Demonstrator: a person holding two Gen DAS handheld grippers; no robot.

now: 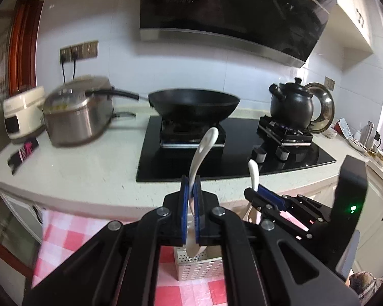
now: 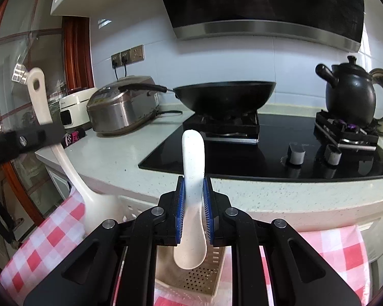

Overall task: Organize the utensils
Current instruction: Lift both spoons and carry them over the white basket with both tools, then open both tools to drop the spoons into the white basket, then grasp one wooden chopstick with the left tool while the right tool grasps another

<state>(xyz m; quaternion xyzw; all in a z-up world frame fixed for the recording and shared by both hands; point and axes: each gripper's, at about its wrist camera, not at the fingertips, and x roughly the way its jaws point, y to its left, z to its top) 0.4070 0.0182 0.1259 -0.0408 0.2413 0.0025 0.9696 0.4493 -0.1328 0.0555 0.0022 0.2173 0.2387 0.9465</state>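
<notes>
My left gripper [image 1: 191, 181] is shut on a white rice paddle [image 1: 204, 145], whose handle points up and whose blade hangs below the pads. Under it stands a cream perforated utensil holder [image 1: 199, 267] on a red-and-white checked cloth [image 1: 63, 232]. My right gripper [image 2: 193, 179] is shut on a white speckled spoon [image 2: 192, 153], handle up, with its bowl hanging just above the utensil holder [image 2: 201, 278]. In the left wrist view the right gripper [image 1: 254, 192] and its spoon [image 1: 252, 170] are to the right. In the right wrist view the left gripper [image 2: 35, 136] and the paddle [image 2: 38, 94] are blurred at the left.
Ahead runs a pale counter [image 2: 109, 158] with a black glass hob [image 2: 268, 153]. On the hob stand a black wok [image 2: 224, 97] and a black kettle [image 2: 349, 97]. A steel rice cooker [image 2: 122, 112] and a white appliance [image 2: 71, 107] stand at the left.
</notes>
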